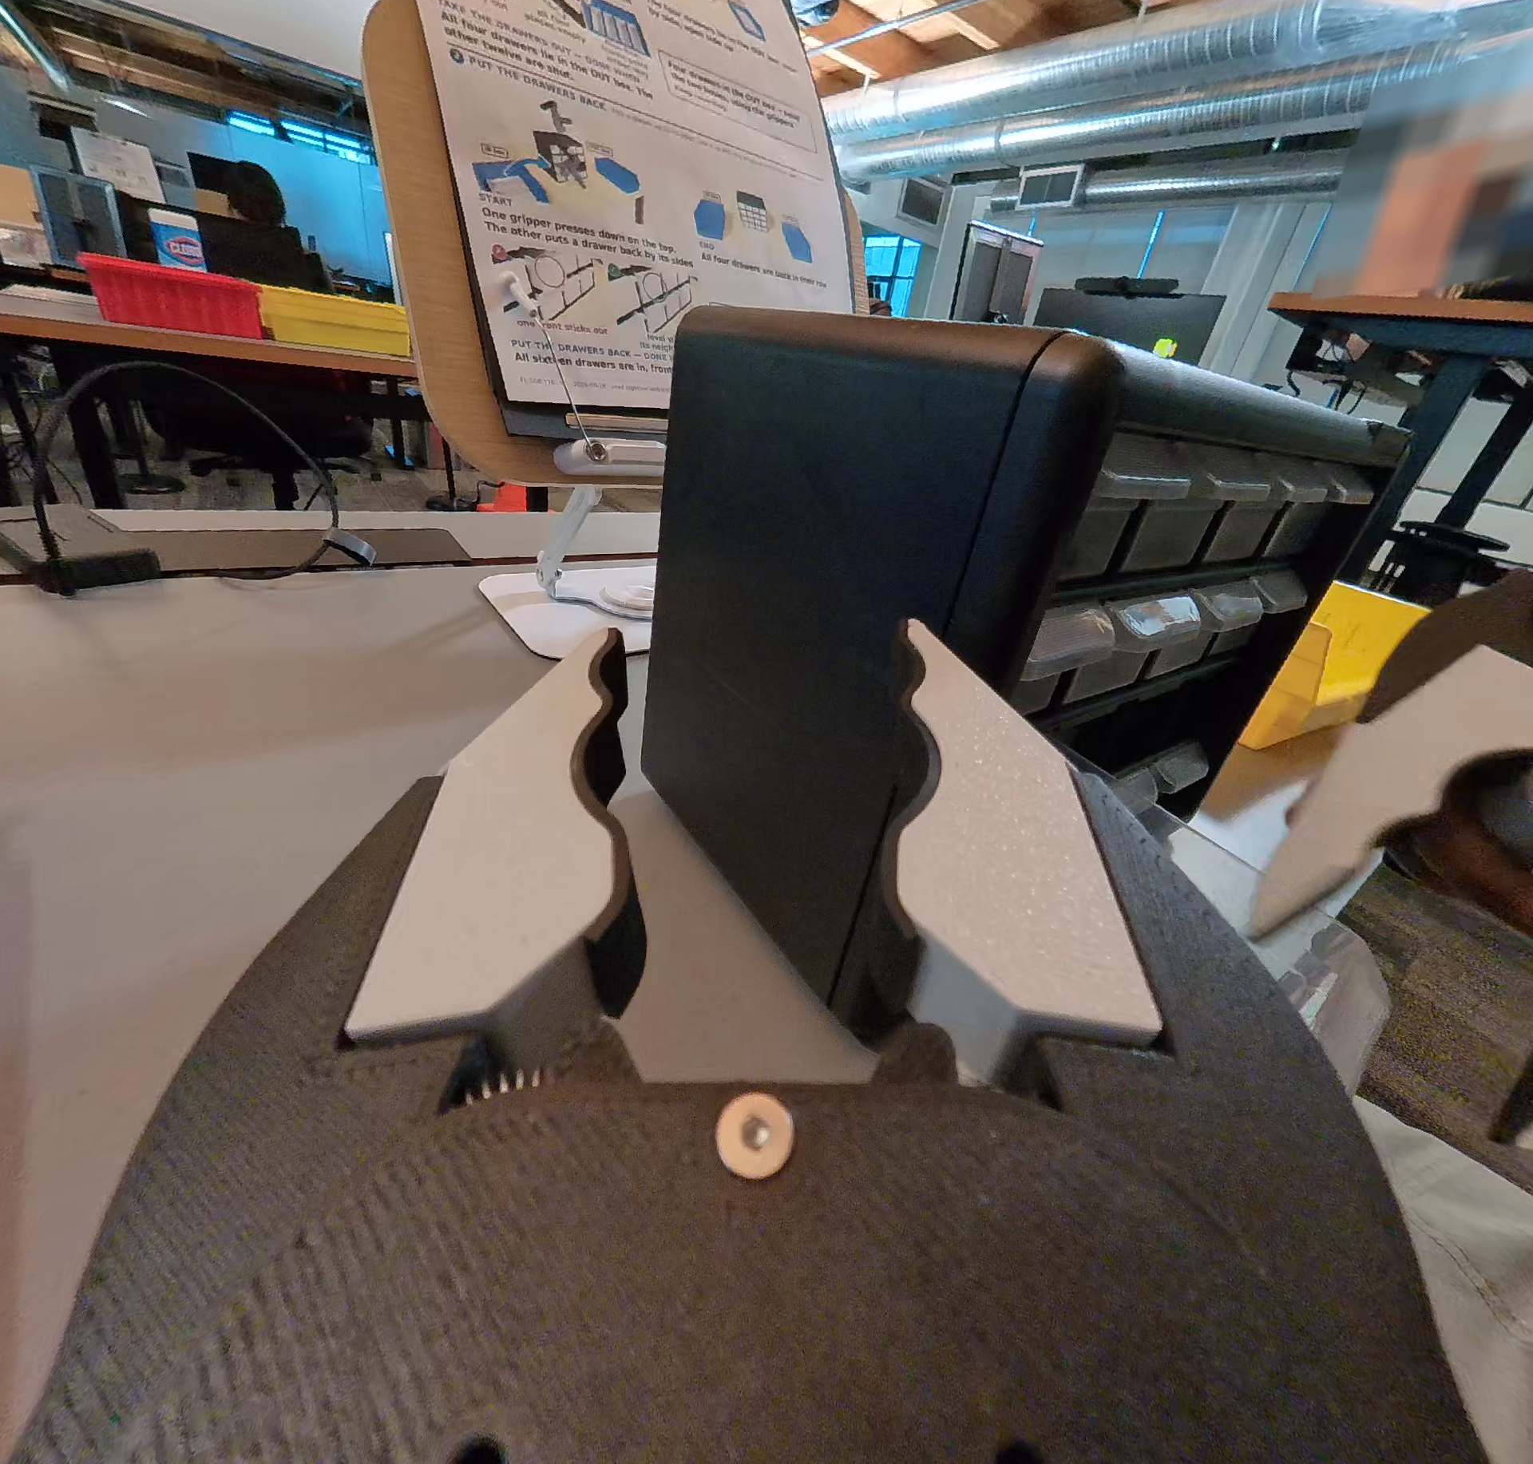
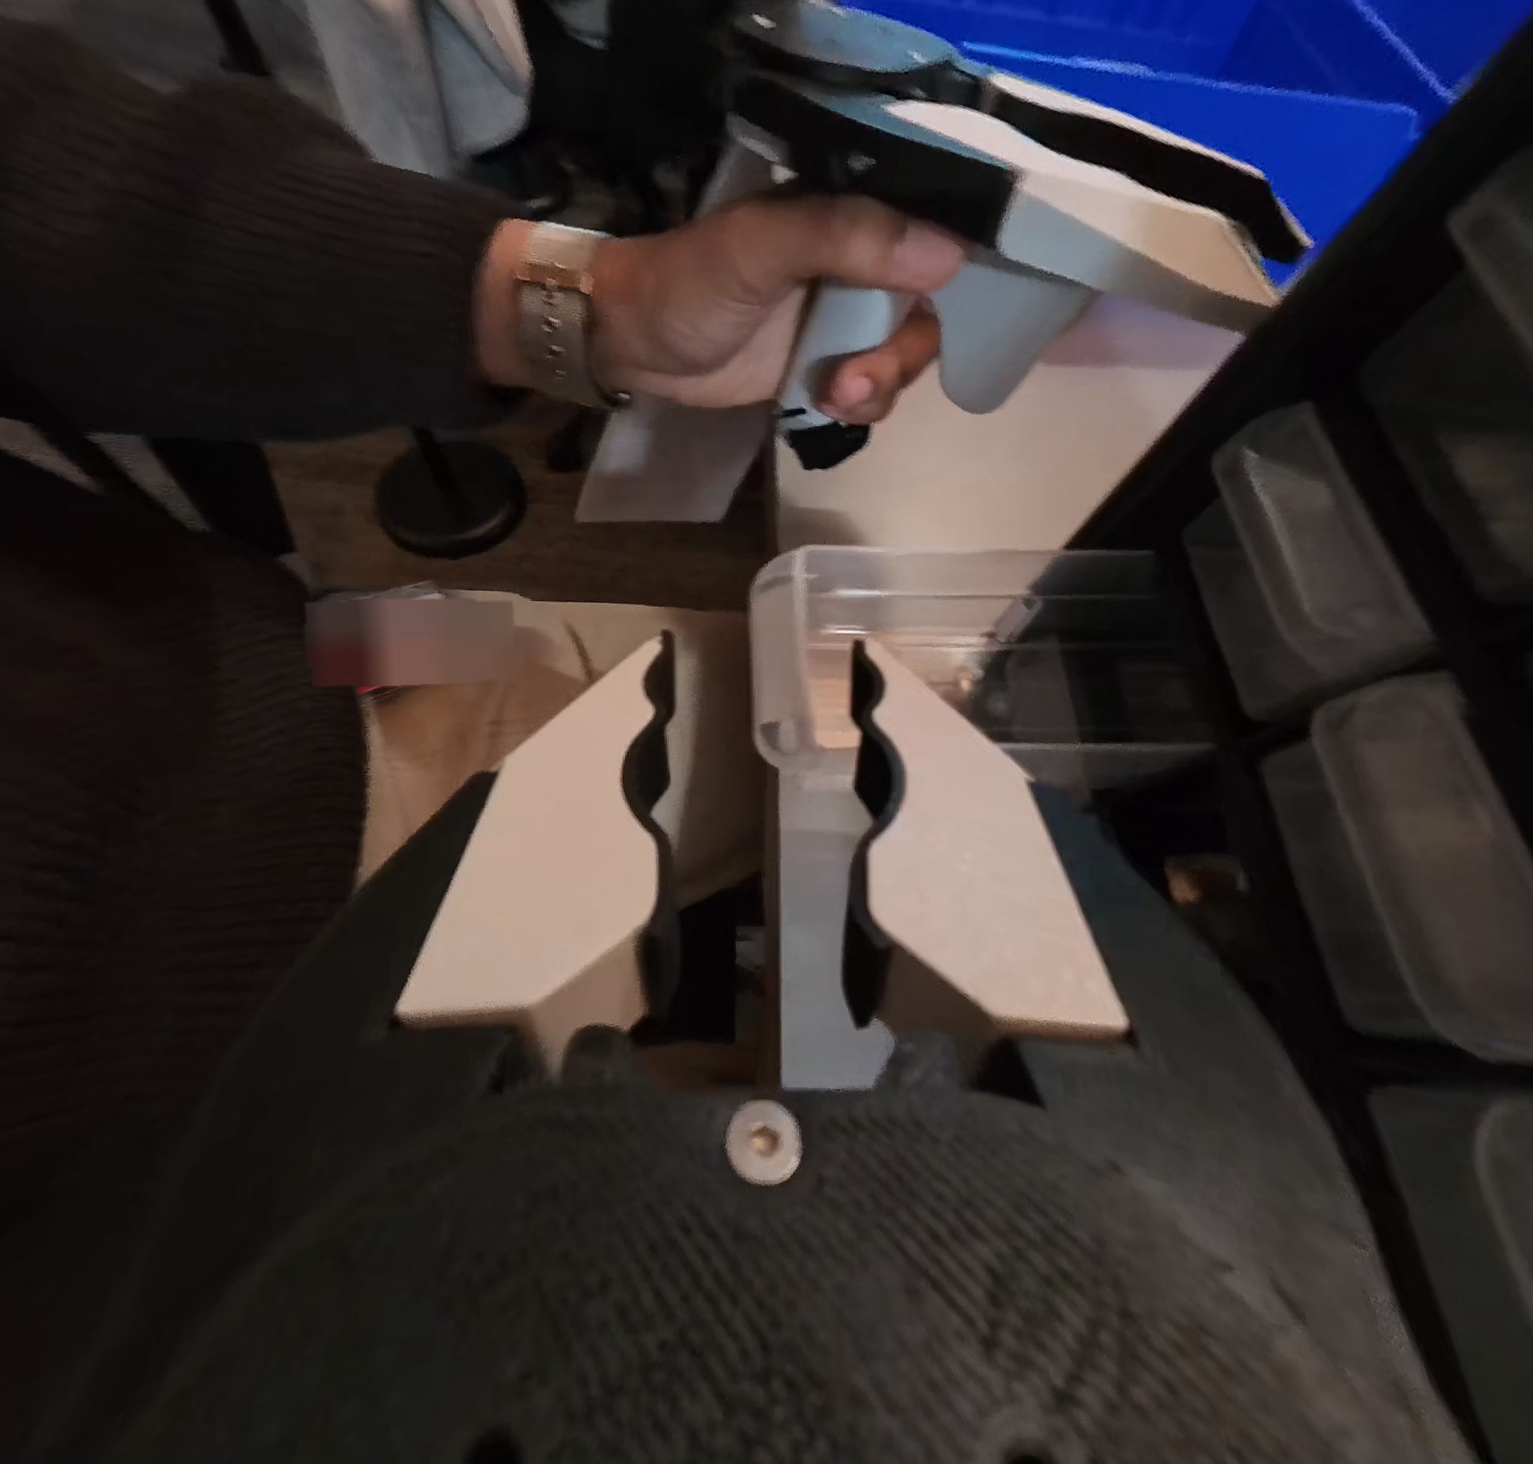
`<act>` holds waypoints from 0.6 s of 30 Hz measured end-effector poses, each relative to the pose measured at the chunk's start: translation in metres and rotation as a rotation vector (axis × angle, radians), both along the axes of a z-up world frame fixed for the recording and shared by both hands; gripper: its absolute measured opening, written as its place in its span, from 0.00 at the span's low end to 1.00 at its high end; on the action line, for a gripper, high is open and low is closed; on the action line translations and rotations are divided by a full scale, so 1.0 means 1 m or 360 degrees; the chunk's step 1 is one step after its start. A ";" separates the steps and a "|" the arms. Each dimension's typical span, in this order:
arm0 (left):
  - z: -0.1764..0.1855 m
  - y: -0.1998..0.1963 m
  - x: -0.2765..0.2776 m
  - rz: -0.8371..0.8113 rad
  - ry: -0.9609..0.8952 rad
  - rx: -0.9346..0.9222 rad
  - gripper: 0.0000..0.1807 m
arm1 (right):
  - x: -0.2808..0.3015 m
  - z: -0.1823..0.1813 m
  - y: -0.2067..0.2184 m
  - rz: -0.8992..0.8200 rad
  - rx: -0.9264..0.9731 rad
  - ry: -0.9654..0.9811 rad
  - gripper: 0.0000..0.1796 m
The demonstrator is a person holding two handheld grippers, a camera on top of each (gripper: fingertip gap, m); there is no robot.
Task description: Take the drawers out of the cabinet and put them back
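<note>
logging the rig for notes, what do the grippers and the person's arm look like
Both the left gripper and right gripper have pale grey wedge-shaped fingers with wavy black inner pads, set in a black ribbed printed body with one silver screw. The left one has a light grey pistol handle. The arm wears a dark brown ribbed sleeve and a beige-strapped wristwatch.

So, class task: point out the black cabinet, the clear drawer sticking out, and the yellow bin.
black cabinet (image 1: 813,611), left wrist view, on its side wall.
clear drawer (image 2: 796,653), right wrist view, on its front.
yellow bin (image 1: 1327,678), left wrist view, on its wall.

Left wrist view faces the cabinet (image 1: 829,595) side closely; right, blurred, perhaps looks down its front.
</note>
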State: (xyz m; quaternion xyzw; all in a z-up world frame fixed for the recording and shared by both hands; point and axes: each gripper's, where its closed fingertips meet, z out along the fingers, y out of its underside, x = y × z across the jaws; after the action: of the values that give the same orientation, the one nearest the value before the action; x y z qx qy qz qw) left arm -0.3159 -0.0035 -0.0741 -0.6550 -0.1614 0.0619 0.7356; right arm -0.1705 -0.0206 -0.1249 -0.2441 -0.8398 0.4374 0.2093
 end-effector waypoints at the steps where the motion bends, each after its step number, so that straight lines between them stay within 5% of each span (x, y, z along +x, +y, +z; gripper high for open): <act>1: 0.000 0.000 0.000 0.0000 -0.0004 0.0005 0.35 | 0.006 0.001 -0.004 0.0060 -0.0026 0.0005 0.18; 10: 0.001 -0.003 -0.004 0.0008 -0.0036 0.0030 0.35 | 0.009 0.022 -0.010 0.0129 -0.0121 0.0336 0.11; 12: 0.001 -0.002 -0.004 0.0006 -0.0044 0.0027 0.35 | 0.020 0.029 -0.019 0.0236 -0.0175 0.0312 0.02; 18: -0.001 -0.001 -0.005 0.0000 -0.0058 0.0025 0.36 | 0.024 -0.007 -0.032 0.0312 -0.0004 0.0201 0.00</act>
State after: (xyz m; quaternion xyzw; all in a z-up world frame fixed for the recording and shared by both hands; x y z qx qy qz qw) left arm -0.3207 -0.0046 -0.0747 -0.6502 -0.1753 0.0487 0.7377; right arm -0.1461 -0.0525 -0.1323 -0.1330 -0.8443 0.4714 0.2175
